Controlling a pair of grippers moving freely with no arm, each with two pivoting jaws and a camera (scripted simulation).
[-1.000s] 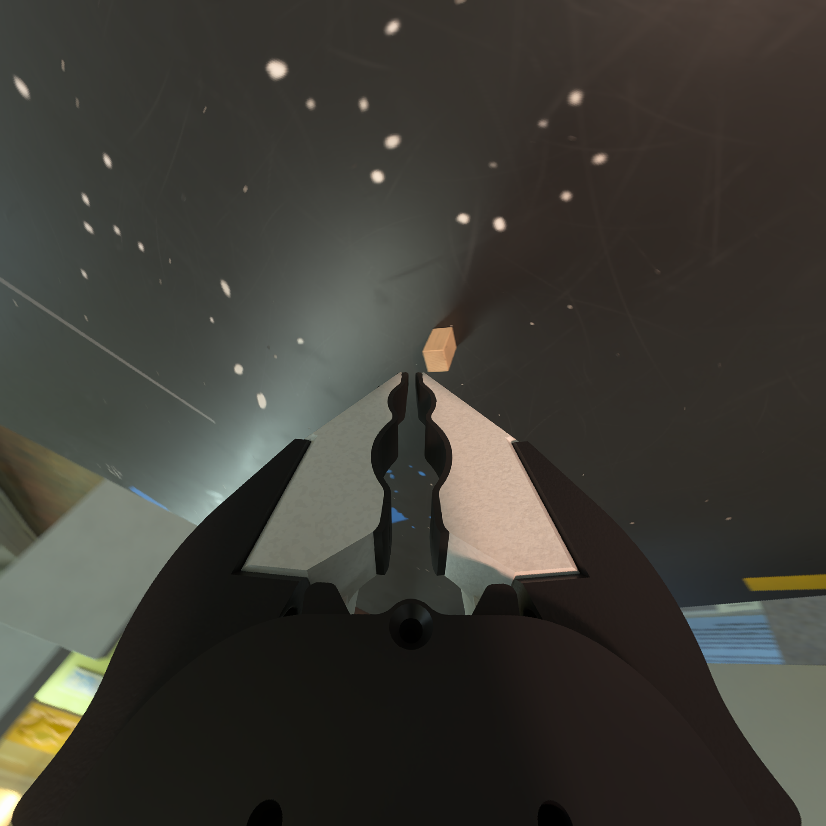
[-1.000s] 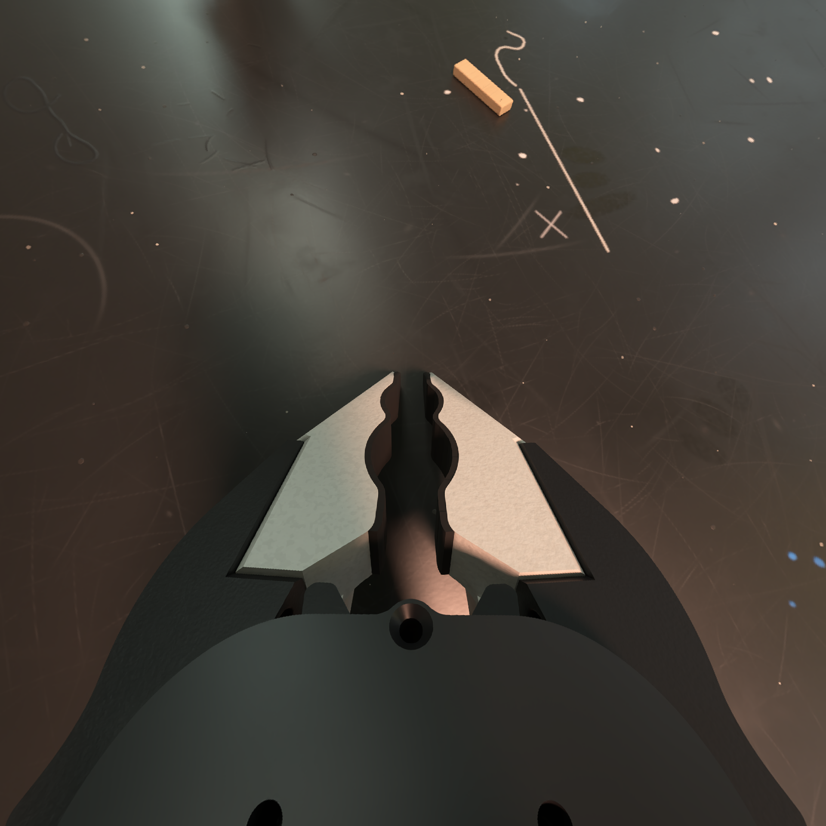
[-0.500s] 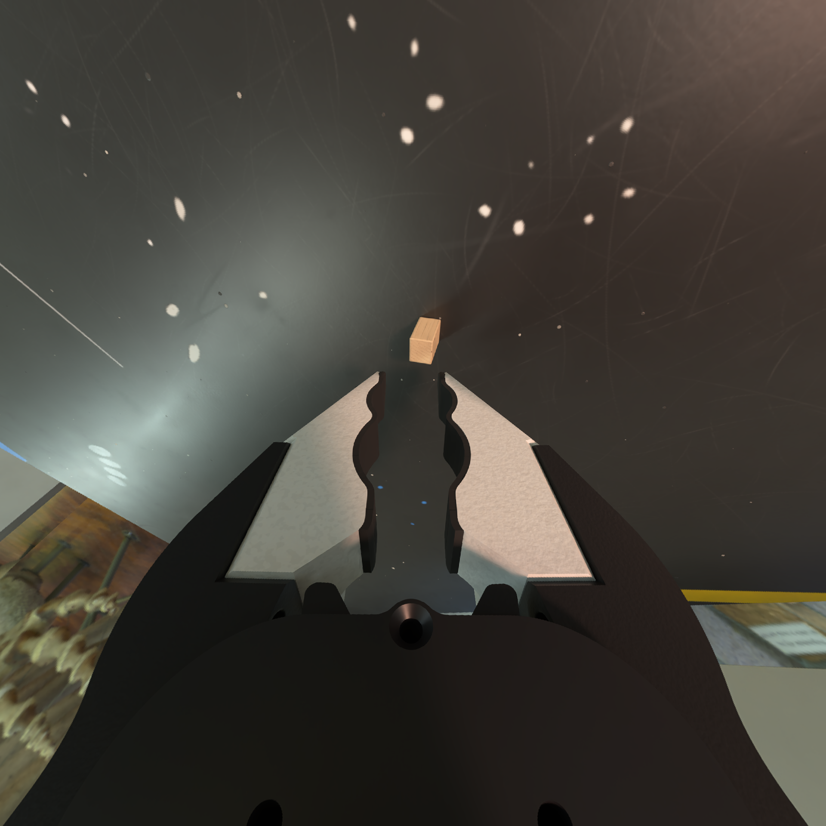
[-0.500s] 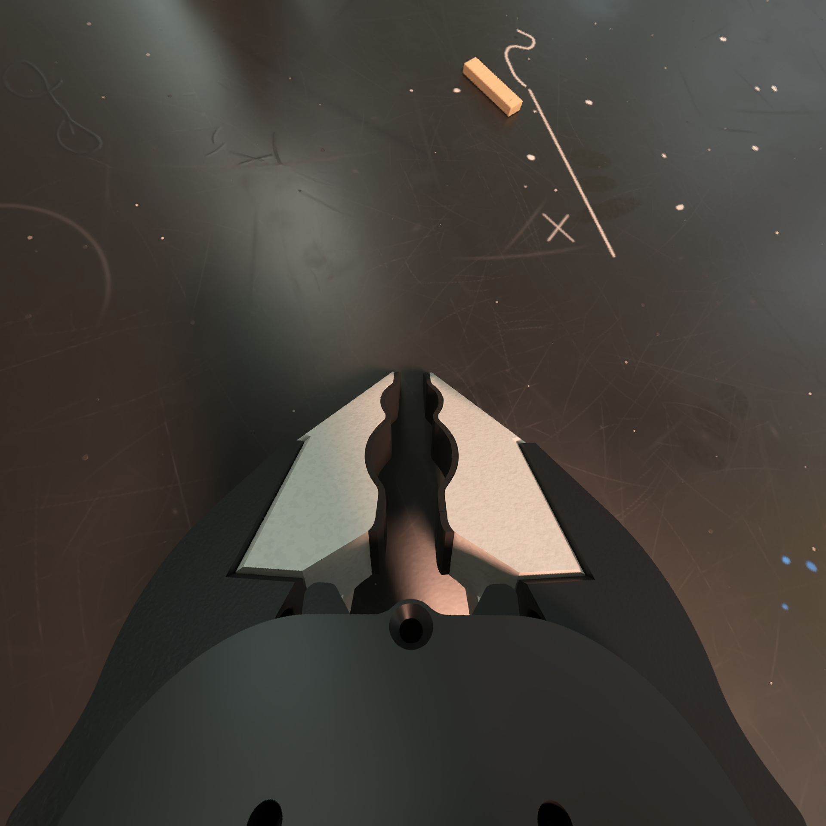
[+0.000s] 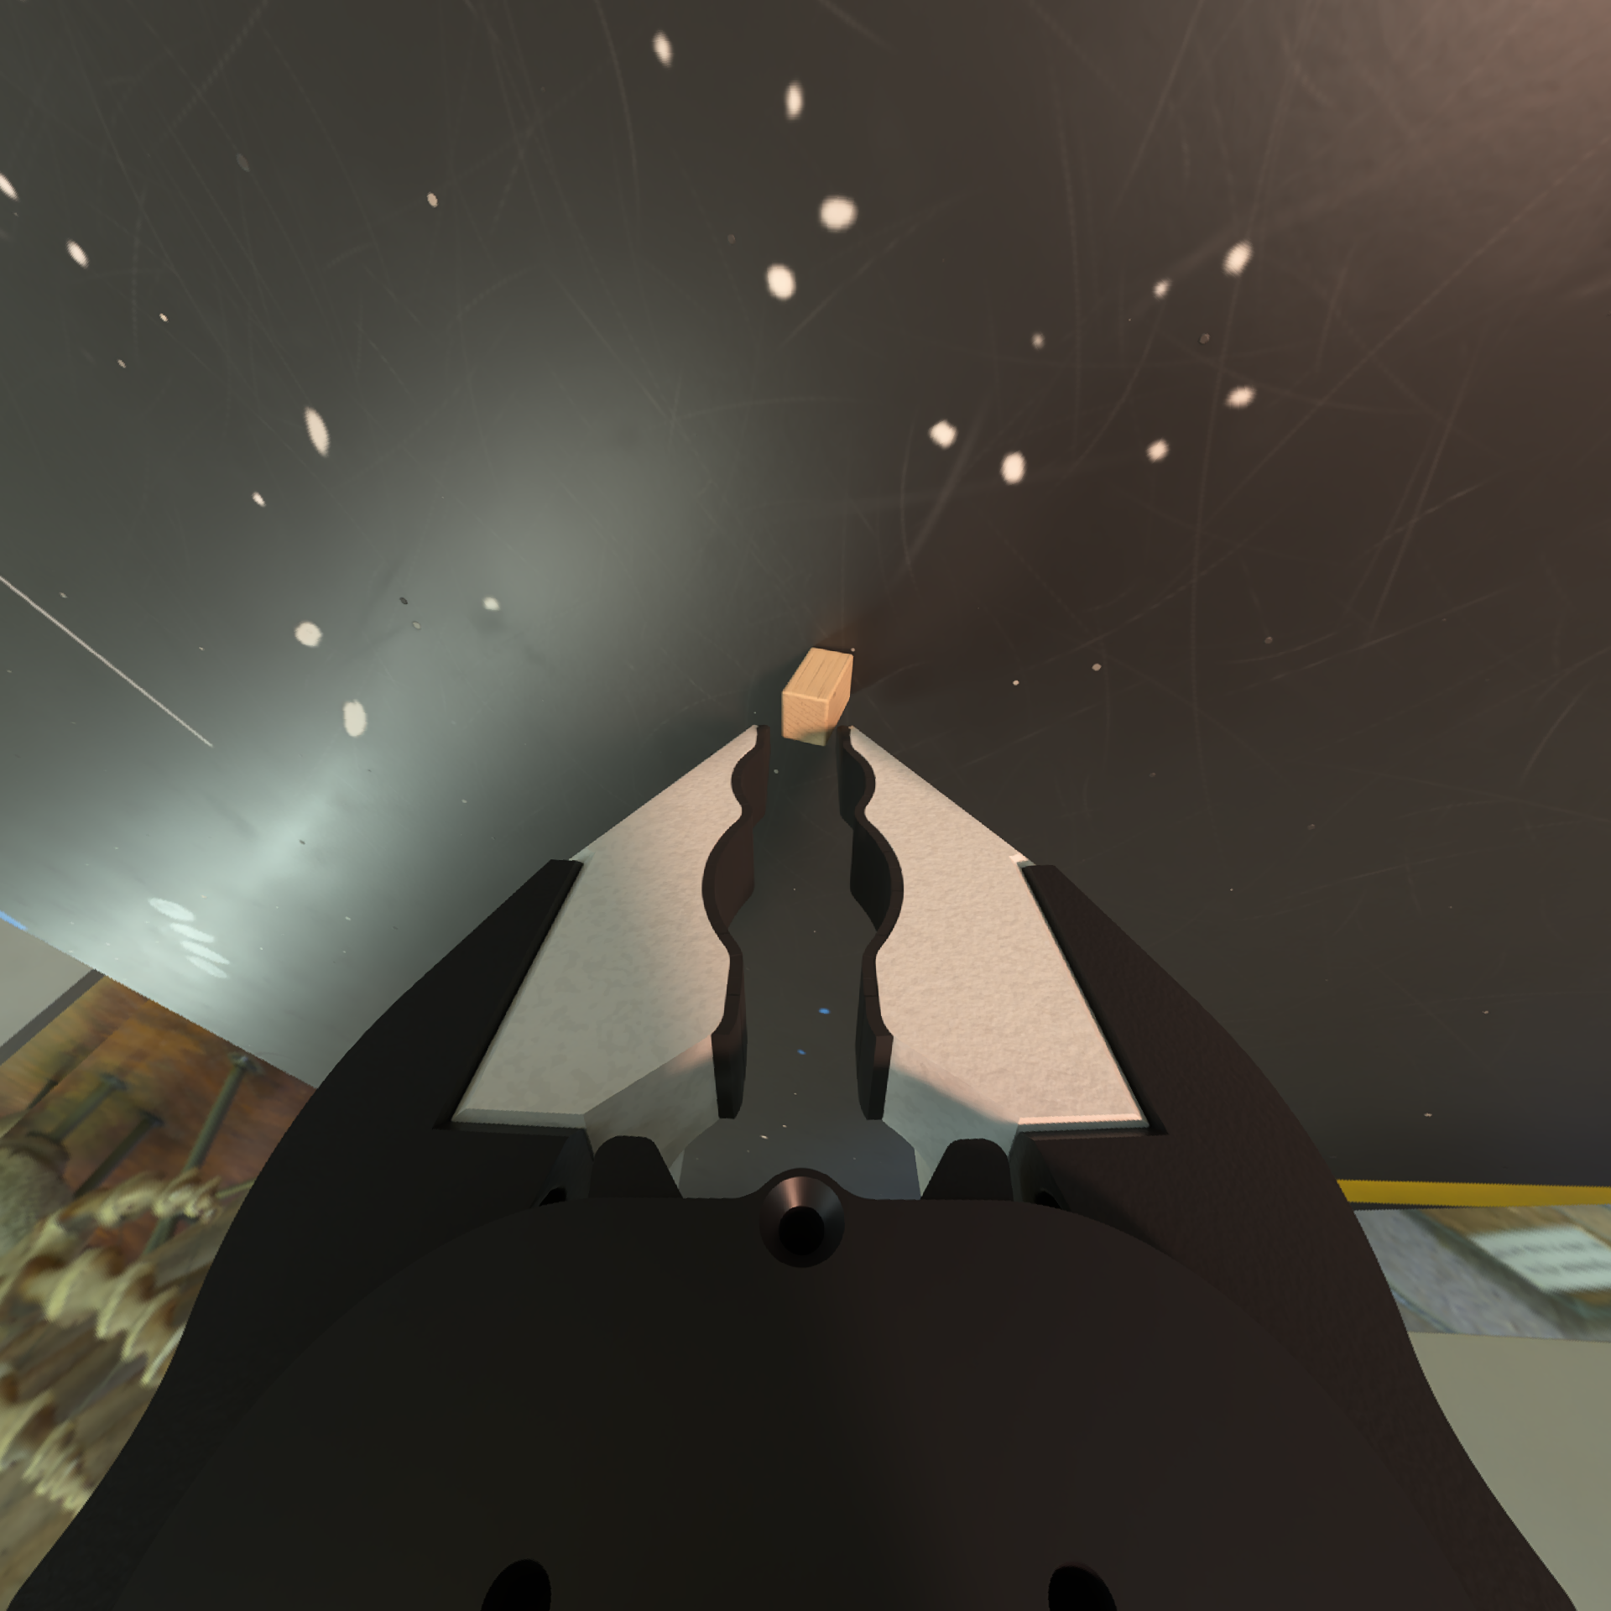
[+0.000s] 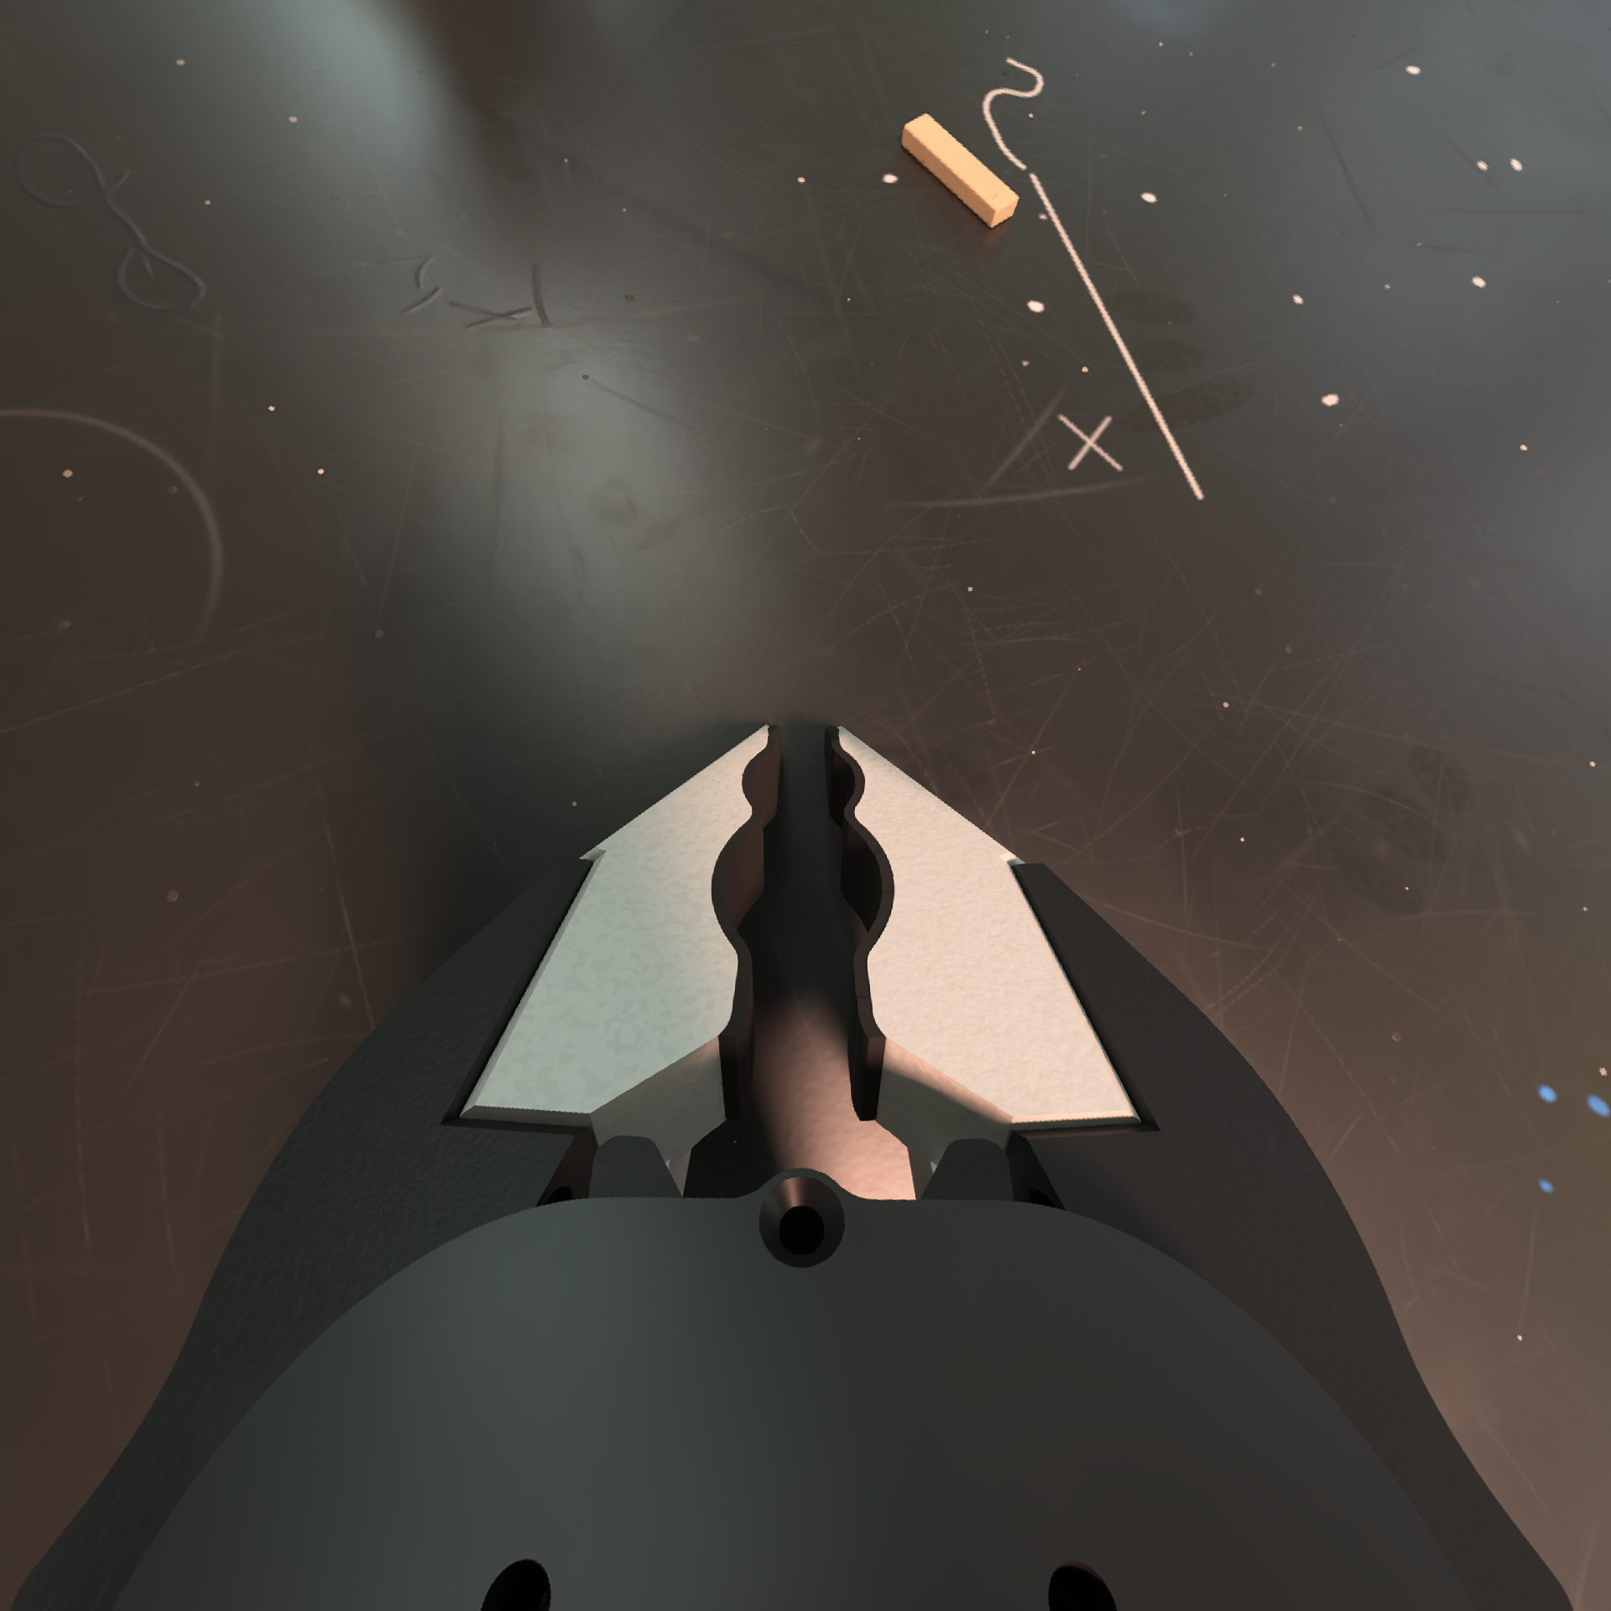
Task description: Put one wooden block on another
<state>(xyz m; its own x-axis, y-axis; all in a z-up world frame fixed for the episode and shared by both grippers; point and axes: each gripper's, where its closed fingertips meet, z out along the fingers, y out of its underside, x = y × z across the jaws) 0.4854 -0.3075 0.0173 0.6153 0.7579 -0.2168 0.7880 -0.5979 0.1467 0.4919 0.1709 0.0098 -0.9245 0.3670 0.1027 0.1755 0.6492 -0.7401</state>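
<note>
A small wooden block (image 5: pixel 817 697) lies on the dark scratched table (image 5: pixel 1220 697), seen end-on. My left gripper (image 5: pixel 804 741) is open and empty. Its fingertips are right at the block's near end, and the block lines up with the gap, a little to the right. I cannot tell whether the tips touch it. A longer wooden block (image 6: pixel 959 170) lies flat and diagonal far ahead in the right wrist view, up and right of my right gripper (image 6: pixel 800 737). That gripper is empty with a narrow gap between its jaws and hovers over bare table (image 6: pixel 436 697).
White chalk marks lie by the long block: a hooked line (image 6: pixel 1107 322) and a small cross (image 6: pixel 1092 443). The table's edge (image 5: pixel 174 985) runs at the lower left of the left wrist view, with a yellow strip (image 5: pixel 1473 1190) at the lower right.
The left gripper opened from nearly shut, then narrowed a little, and closed in on the small block. The right gripper crept slightly towards the long block, its jaws unchanged.
</note>
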